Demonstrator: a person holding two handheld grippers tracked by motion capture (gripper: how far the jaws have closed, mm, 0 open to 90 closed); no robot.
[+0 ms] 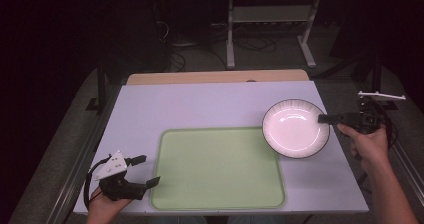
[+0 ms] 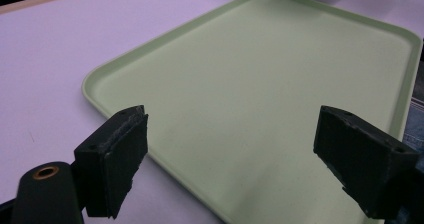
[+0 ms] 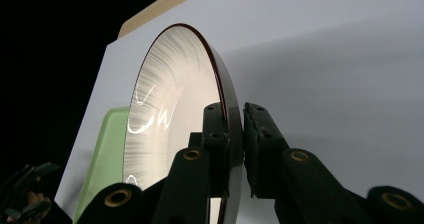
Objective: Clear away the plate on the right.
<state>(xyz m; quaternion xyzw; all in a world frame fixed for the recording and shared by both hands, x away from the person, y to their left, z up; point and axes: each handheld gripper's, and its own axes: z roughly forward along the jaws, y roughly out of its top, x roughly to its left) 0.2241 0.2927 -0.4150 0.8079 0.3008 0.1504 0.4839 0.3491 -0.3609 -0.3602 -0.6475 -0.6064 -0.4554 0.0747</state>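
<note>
A white plate [image 1: 295,128] with a dark ribbed rim is held over the right side of the table, right of the green tray [image 1: 217,168]. My right gripper [image 1: 326,118] is shut on the plate's right rim. In the right gripper view the rim [image 3: 227,109] sits pinched between the two black fingers [image 3: 260,134], and the plate [image 3: 170,114] stands on edge because the camera is rolled. My left gripper [image 1: 146,170] rests at the tray's near left corner, open with nothing between its fingers. Its view shows the fingers [image 2: 117,156] wide apart over the tray [image 2: 260,84].
The table top [image 1: 210,104] is pale lilac with a wooden strip along its far edge. Dark table legs and cables stand on the floor behind. In the right gripper view the other hand's gripper [image 3: 22,189] shows small at the lower left.
</note>
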